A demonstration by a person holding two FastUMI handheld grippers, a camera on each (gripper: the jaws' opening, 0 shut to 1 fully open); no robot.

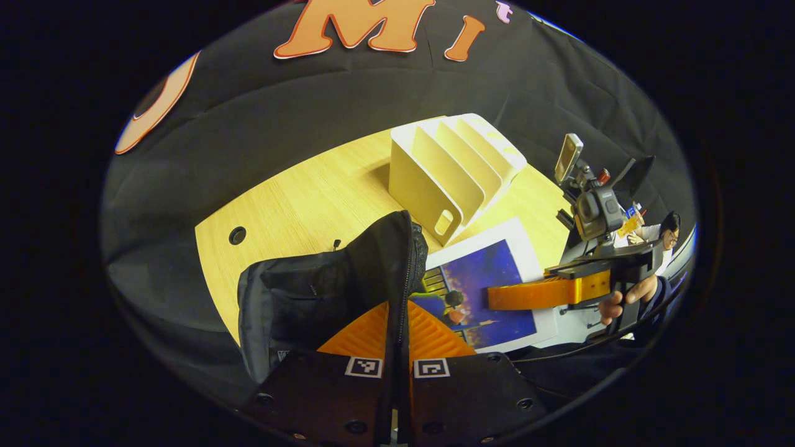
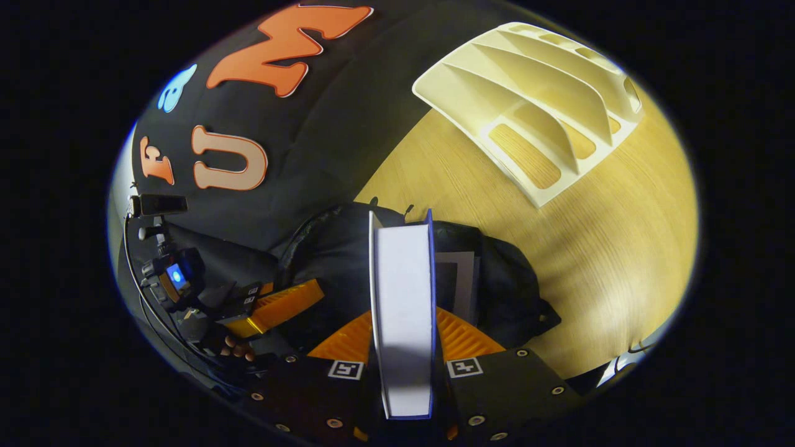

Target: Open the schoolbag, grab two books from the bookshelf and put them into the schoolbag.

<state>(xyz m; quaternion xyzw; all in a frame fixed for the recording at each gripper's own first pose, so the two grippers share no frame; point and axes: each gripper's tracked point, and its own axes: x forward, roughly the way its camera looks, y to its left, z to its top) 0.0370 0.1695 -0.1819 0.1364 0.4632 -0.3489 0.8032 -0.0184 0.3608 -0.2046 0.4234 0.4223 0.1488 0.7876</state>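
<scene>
The surface [image 1: 310,198] looks like pale wood-grain laminate (smooth, matt). The schoolbag [image 1: 323,292] is matt black woven cloth. The bookshelf [image 2: 534,99] is smooth cream plastic; the book [image 1: 490,285] has a glossy paper cover.

No legible text, labels or numbers.

Left gripper view: close over the schoolbag [image 1: 329,292], facing the bookshelf [image 1: 453,174].
Right gripper view: looking down into the schoolbag [image 2: 497,292].
Shared: schoolbag, bookshelf [image 2: 534,99], table [image 1: 298,205].
</scene>
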